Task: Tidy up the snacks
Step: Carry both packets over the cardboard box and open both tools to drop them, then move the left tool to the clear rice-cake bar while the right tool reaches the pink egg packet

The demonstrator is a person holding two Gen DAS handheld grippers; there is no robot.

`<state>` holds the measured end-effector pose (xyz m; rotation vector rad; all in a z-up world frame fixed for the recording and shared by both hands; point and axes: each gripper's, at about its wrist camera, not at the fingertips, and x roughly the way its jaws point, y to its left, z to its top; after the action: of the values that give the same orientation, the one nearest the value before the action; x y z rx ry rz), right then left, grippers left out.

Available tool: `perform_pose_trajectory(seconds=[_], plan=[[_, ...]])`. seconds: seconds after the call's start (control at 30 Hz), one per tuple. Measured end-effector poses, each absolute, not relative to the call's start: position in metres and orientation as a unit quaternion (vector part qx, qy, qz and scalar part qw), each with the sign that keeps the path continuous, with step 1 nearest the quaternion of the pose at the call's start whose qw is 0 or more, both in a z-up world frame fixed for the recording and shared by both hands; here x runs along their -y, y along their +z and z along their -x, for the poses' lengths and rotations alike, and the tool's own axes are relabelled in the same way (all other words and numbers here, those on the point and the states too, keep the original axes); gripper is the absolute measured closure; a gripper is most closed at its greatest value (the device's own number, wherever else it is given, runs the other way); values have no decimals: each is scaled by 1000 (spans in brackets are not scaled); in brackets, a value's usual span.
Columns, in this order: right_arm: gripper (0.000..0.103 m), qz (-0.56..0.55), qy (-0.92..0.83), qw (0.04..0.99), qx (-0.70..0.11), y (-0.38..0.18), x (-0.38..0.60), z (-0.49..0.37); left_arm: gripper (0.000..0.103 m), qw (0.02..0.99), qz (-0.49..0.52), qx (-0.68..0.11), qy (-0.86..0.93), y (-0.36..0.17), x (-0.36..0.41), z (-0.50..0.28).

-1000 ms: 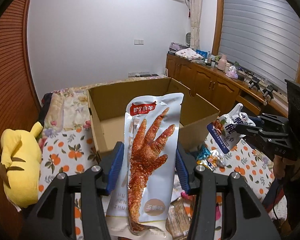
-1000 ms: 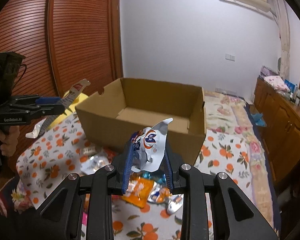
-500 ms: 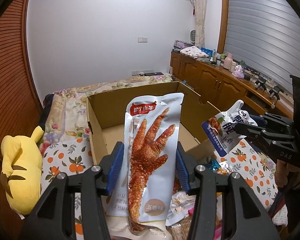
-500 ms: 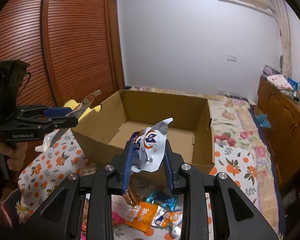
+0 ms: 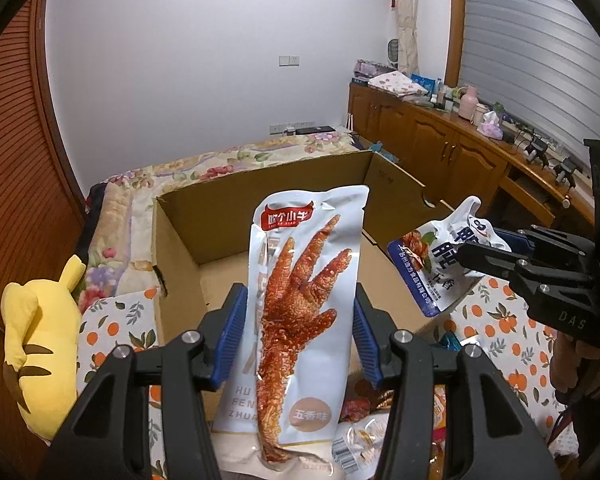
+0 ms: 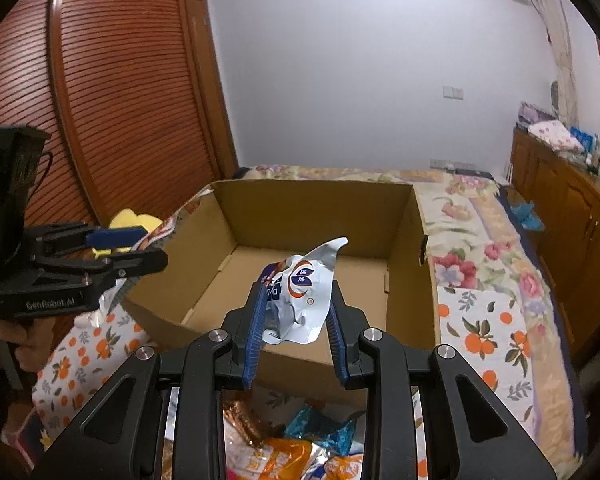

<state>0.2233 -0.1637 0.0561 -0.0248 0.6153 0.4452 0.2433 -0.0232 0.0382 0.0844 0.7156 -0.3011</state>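
Over the near rim of the cardboard box (image 6: pixel 312 216), both tongs carry one packet each. Left tongs (image 5: pixel 296 334): blue pads pinch the long chicken-foot packet (image 5: pixel 306 312) by its two side edges, packet upright, top edge in front of the box's far wall, bottom edge hanging below the pads. Right tongs (image 6: pixel 296 328): nearly closed, clamped on a crumpled white-and-blue packet (image 6: pixel 300 300), its pointed top corner leaning toward the open box.

Box sits on the bed (image 6: pixel 480 320), on an orange-print sheet. Top fully open, flaps standing up as walls, floor bare, plenty of room inside. Small tear on the rim of the right wall in the right wrist view.

Loose snack packets (image 6: pixel 300 448) lie piled on the sheet just in front of the box's near wall, under both tongs. Yellow plush toy (image 5: pixel 44 344) lies on the bed left of the box, near but apart from its left wall. Wooden cabinets (image 5: pixel 440 148) run along the right side, well clear. In each wrist view the other tongs show at the box's side, held by a hand (image 6: pixel 8 332).
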Motion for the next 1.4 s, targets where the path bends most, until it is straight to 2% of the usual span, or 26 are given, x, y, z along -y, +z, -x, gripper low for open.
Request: perform_pose_trajectory(seconds=[0.3, 0.5, 0.57, 0.7, 0.83, 1.07, 1.4], plan=[[75, -2, 204, 924, -323, 42, 161, -240, 43, 925, -40, -351, -141, 35, 27, -251], [74, 2, 203, 922, -329, 31, 155, -244, 41, 927, -37, -349, -134, 34, 24, -254], [66, 3, 202, 923, -327, 30, 154, -244, 39, 930, -36, -343, -131, 36, 24, -254], [65, 4, 202, 925, -321, 31, 154, -241, 31, 934, -19, -328, -142, 42, 21, -250], [64, 6, 214, 926, -311, 35, 155, -227, 31, 936, -22, -320, -149, 48, 24, -238], [55, 16, 234, 929, -286, 44, 160, -177, 29, 938, -35, -306, -162, 49, 26, -197], [55, 25, 259, 918, -299, 21, 156, -127, 29, 930, -21, -318, -181, 18, 18, -141]])
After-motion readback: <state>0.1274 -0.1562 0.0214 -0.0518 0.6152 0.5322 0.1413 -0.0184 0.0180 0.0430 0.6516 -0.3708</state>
